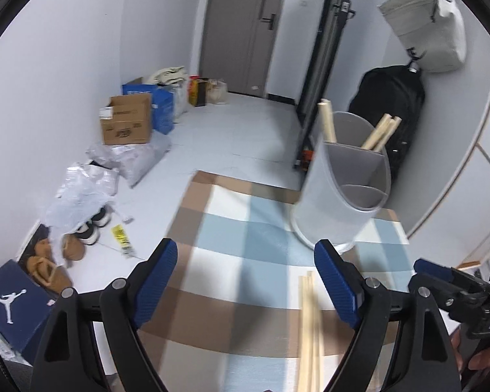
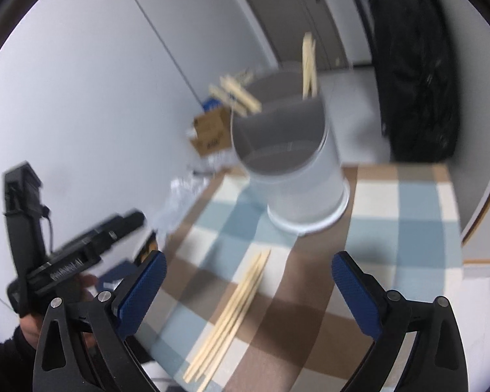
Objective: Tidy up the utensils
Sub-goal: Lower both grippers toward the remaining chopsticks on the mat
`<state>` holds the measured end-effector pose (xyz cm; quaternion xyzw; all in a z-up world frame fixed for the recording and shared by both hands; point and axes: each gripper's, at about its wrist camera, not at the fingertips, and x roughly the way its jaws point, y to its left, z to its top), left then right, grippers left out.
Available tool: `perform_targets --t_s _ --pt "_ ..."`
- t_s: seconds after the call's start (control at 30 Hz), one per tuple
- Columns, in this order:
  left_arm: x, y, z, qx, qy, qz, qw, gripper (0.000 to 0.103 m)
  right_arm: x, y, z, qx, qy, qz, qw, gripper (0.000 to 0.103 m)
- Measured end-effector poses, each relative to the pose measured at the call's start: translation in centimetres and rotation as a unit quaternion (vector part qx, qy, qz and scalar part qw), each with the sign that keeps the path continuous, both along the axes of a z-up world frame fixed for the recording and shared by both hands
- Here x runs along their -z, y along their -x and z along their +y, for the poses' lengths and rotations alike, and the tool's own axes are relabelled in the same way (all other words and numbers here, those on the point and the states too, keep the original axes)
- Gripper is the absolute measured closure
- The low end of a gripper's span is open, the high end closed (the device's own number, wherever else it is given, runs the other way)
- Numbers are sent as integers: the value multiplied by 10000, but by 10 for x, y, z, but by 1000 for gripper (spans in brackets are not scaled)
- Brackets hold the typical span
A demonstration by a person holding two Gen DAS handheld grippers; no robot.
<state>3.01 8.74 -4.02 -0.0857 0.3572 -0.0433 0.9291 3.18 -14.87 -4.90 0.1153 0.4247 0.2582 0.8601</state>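
A grey utensil holder (image 1: 343,189) with inner compartments stands on the checkered tablecloth (image 1: 245,261); it also shows in the right wrist view (image 2: 294,170). Wooden sticks (image 1: 380,132) lean in its back compartments, and they also show in the right wrist view (image 2: 308,65). A bundle of loose chopsticks (image 2: 232,317) lies on the cloth in front of the holder; it also shows in the left wrist view (image 1: 310,333). My left gripper (image 1: 245,281) is open and empty above the cloth. My right gripper (image 2: 248,294) is open and empty, with the chopsticks between its fingers' span.
On the floor to the left are a cardboard box (image 1: 127,121), plastic bags (image 1: 91,189), shoes and a shoe box (image 1: 13,303). A black bag (image 1: 395,114) stands behind the table by the wall. A door (image 1: 245,29) is at the back.
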Motion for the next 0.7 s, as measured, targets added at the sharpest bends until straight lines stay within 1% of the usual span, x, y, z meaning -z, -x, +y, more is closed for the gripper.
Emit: perform_targets --t_s 0.07,0.17,0.2,0.23,0.27,0.33,0.5,0.53,0.63,0.7 --pt "0 0 7 -122 -31 35 9999 21 11 -11 9 -151 -57 374 9992 12" --pt "3 -1 17 -261 -17 107 9996 21 33 -31 21 -205 -76 1090 9938 32" --pt "4 -2 20 -308 -20 157 9994 21 39 -36 25 -197 -50 1248 9920 43" --pt "6 -4 24 -338 49 221 9992 21 48 -43 29 -165 31 1442 9894 48" --pt "8 -5 29 -376 135 277 9988 21 54 -48 32 -108 125 1556 9877 50" --pt "11 -7 35 -488 140 363 9981 21 64 -56 37 -10 225 1691 9853 66" --pt "13 -8 50 -607 458 486 9959 21 76 -66 45 238 445 1887 9807 77" --pt "12 -9 51 -606 503 483 9957 21 77 -66 47 309 560 1886 9800 77" --pt "10 -9 52 -613 508 442 9958 21 80 -68 52 514 873 1878 9770 83" --pt "9 -10 53 -584 524 405 9961 21 83 -68 56 560 1032 1883 9751 84"
